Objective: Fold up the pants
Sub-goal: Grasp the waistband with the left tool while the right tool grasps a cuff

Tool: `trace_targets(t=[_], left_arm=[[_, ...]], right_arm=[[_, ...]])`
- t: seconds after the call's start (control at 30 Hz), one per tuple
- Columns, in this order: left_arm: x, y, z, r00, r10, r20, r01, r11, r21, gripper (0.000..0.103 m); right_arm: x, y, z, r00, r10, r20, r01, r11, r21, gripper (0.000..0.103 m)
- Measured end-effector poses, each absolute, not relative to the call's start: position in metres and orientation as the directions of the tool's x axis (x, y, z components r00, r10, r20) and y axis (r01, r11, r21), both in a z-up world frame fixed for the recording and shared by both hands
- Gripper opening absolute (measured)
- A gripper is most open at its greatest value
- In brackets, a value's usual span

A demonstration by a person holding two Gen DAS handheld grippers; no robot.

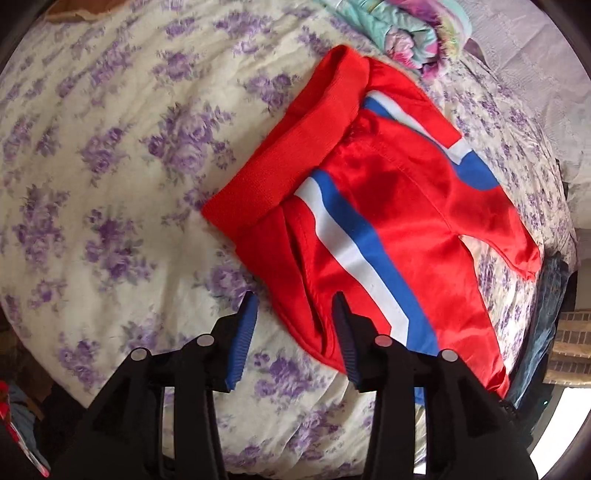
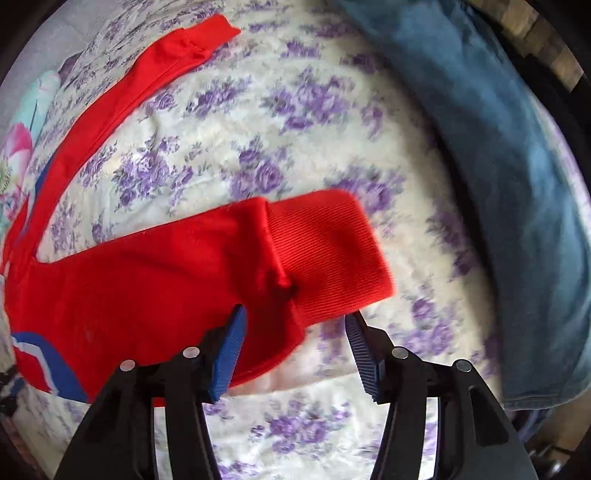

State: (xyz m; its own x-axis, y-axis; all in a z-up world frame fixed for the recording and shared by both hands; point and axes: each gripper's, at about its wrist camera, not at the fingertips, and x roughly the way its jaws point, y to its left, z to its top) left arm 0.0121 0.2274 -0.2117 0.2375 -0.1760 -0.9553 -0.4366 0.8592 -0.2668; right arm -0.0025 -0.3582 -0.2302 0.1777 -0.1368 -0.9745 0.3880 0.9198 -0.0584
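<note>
Red pants point(image 1: 388, 206) with blue and white stripes lie spread on the bed, their ribbed waistband point(image 1: 291, 147) turned towards the upper left. My left gripper point(image 1: 295, 295) hovers over the pants' near edge, jaws apart, with only red fabric and sheet showing between the pads. In the right wrist view one red leg ends in a ribbed cuff point(image 2: 332, 251), and the other leg point(image 2: 122, 92) runs off to the upper left. My right gripper point(image 2: 297, 312) is open just above that cuff's near edge, gripping nothing.
A cream bedsheet point(image 1: 122, 166) with purple flowers covers the bed. A folded pastel blanket point(image 1: 413, 33) lies beyond the waistband. A blue denim garment point(image 2: 498, 166) lies along the bed's right side. Brickwork point(image 1: 569, 343) shows past the bed edge.
</note>
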Motion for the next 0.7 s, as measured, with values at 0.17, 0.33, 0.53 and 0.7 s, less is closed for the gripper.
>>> trace_targets(t=[0.17,0.33,0.53,0.7], left_arm=[[0.024,0.216,-0.155,0.337,-0.040,-0.940,-0.348,0.923,-0.165,0.048],[0.123,0.187,-0.153,0.389,-0.027,-0.921,-0.237,0.963,-0.128,0.049],[0.231,0.178,-0.235,0.177,-0.037,-0.984,-0.260,0.962,-0.083,0.049],[0.246,0.172,-0.258,0.123,-0.042,-0.992,-0.271,0.960,-0.074,0.057]], right_arm=[[0.021,-0.355,-0.165,0.383,-0.257,-0.887,0.322,0.937,-0.132,0.083],[0.142,-0.358,-0.166,0.503,-0.009,-0.864,0.270,0.951,0.148,0.083],[0.264,-0.370,-0.223,0.378,0.016,-0.926,0.399,0.899,0.179,0.082],[0.292,-0.373,-0.260,0.337,0.060,-0.940,0.426,0.880,0.209,0.031]])
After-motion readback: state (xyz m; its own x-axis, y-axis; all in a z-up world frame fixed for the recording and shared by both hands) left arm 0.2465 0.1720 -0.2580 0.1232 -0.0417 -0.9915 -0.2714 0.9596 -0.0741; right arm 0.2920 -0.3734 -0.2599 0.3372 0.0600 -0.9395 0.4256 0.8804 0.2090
